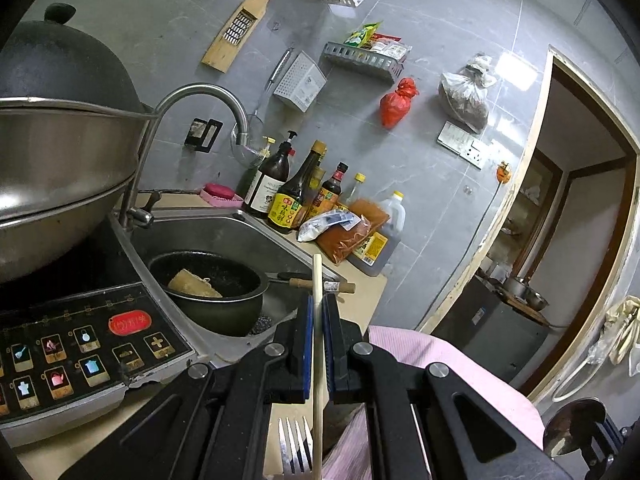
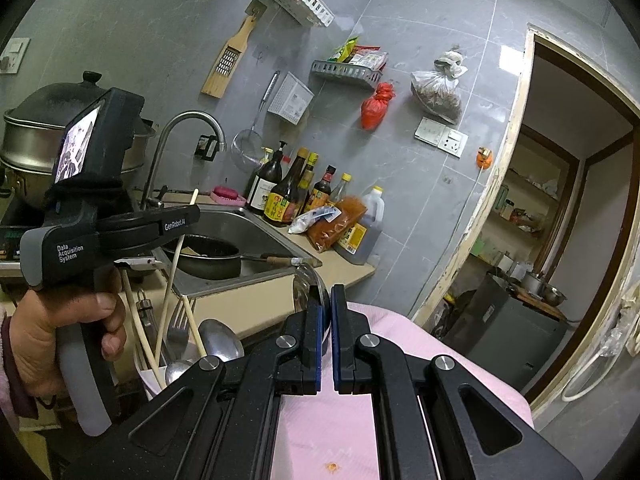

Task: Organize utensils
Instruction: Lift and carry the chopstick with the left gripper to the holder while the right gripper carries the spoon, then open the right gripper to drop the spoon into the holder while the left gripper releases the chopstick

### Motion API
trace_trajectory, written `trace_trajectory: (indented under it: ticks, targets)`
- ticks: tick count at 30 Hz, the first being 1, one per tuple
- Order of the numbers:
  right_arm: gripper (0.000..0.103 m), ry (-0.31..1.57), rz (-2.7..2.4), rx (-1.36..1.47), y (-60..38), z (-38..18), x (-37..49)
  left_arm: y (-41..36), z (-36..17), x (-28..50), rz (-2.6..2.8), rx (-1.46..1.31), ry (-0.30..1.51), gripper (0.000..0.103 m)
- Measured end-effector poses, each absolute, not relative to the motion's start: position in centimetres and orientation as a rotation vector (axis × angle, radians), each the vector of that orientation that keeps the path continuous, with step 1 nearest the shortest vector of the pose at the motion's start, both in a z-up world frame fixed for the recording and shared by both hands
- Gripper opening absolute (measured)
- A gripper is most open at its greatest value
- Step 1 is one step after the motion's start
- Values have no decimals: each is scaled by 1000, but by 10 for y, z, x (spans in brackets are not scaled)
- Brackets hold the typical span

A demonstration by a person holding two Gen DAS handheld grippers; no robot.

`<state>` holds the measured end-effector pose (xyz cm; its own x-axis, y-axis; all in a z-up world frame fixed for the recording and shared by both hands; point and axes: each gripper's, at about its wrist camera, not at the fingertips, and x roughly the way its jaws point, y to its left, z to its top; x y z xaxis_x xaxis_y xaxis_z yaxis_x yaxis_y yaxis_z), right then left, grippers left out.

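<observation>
With my left claw [image 1: 318, 320] clamped on a chopstick [image 1: 317, 280] and my right claw [image 2: 326, 308] pinching a spoon [image 2: 306, 280], I lower each vertically into the utensil holder [image 2: 154, 380].

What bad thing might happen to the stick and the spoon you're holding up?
The left tongs pinch one chopstick along its thin shaft, so it might swivel or slide out, perhaps toward the sink nearby. The right tongs grip a spoon that looks smooth and shiny, so it could slip. The holder is already crowded, so dropping more in might jam.
</observation>
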<state>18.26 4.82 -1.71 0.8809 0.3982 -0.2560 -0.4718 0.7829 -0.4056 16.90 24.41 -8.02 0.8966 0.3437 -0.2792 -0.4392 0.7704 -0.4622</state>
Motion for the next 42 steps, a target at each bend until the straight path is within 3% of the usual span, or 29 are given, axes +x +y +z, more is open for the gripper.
trace_trajectory:
  ticks: [19, 24, 26, 28, 35, 42]
  targets:
    - [5, 272, 525, -423, 40, -25, 183, 240, -90, 153, 387, -505, 329, 6]
    - [7, 330, 519, -370, 35, -32, 185, 242, -91, 144, 363, -526, 360, 32]
    - [9, 350, 521, -345, 33, -34, 186, 242, -91, 143, 360, -527, 365, 35]
    - [18, 354, 522, -331, 32, -35, 184, 242, -91, 141, 359, -522, 374, 37]
    - [20, 346, 518, -290, 29, -29, 178, 240, -84, 134, 363, -516, 367, 53]
    - [36, 351, 470, -251, 23, -27, 178, 237, -76, 128, 375, -495, 362, 68]
